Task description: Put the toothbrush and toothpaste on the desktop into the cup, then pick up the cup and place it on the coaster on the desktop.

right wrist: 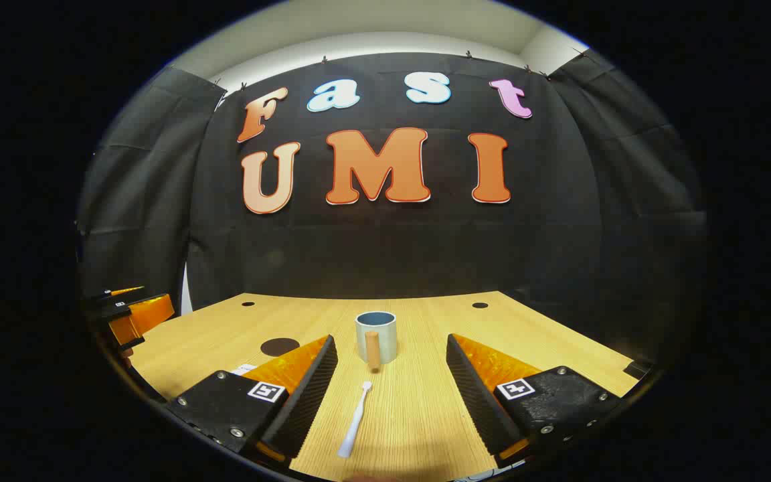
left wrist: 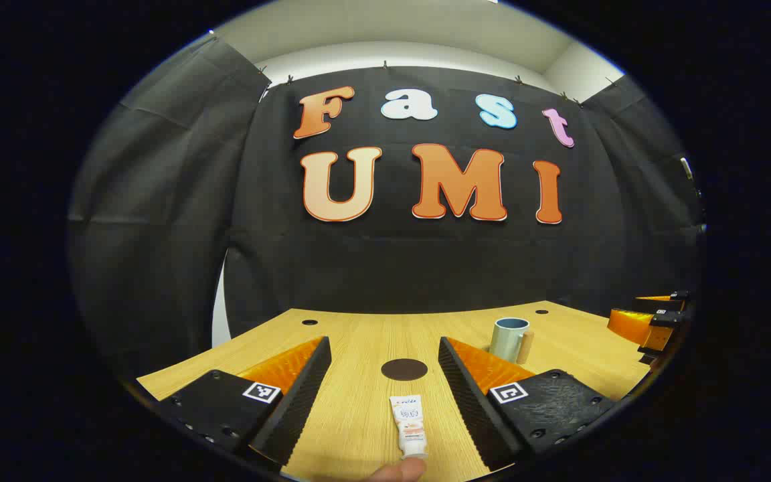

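In the left gripper view a white toothpaste tube [left wrist: 409, 425] lies on the wooden desktop [left wrist: 359, 335] between my left gripper's [left wrist: 382, 395] wide-open fingers. Just beyond it sits the dark round coaster [left wrist: 404, 369]. The pale blue cup [left wrist: 510, 338] with a wooden handle stands to the right. In the right gripper view a white toothbrush [right wrist: 355, 420] lies between the open fingers of my right gripper [right wrist: 391, 388], head pointing at the cup [right wrist: 376, 336] straight ahead. The coaster [right wrist: 279, 346] lies to the left, and a bit of the toothpaste [right wrist: 243, 369] peeks out behind my left finger.
The other gripper [left wrist: 650, 321] shows at the right edge of the left gripper view, and the left one [right wrist: 124, 318] at the left edge of the right gripper view. A fingertip [left wrist: 395, 472] shows at the bottom. Small holes [right wrist: 480, 305] mark the desk's far corners.
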Demonstrator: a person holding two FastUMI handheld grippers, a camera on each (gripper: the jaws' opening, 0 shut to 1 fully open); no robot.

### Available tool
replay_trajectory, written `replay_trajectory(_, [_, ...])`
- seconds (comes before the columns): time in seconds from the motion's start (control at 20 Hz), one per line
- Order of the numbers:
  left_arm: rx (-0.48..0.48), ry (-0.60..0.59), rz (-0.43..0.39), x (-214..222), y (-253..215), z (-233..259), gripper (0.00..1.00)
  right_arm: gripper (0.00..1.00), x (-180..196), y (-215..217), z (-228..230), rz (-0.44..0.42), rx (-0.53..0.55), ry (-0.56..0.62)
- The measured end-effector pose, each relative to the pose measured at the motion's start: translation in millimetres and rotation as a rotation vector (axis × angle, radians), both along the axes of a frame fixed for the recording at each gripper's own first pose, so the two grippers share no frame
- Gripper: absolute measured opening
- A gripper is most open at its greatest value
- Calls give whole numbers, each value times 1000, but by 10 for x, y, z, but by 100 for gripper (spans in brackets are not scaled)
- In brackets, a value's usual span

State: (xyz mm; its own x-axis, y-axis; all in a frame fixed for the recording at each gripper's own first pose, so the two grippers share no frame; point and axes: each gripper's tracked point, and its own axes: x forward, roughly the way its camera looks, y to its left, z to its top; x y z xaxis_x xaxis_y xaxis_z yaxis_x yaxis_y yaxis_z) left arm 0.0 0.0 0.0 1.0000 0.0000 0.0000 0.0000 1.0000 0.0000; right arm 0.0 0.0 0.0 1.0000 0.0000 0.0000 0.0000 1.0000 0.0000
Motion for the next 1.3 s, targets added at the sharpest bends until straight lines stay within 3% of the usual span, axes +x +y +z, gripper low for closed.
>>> replay_trajectory(1.3, [-12, 48, -30, 39, -7, -268, 98, 99, 95, -27, -289, -14, -12, 61])
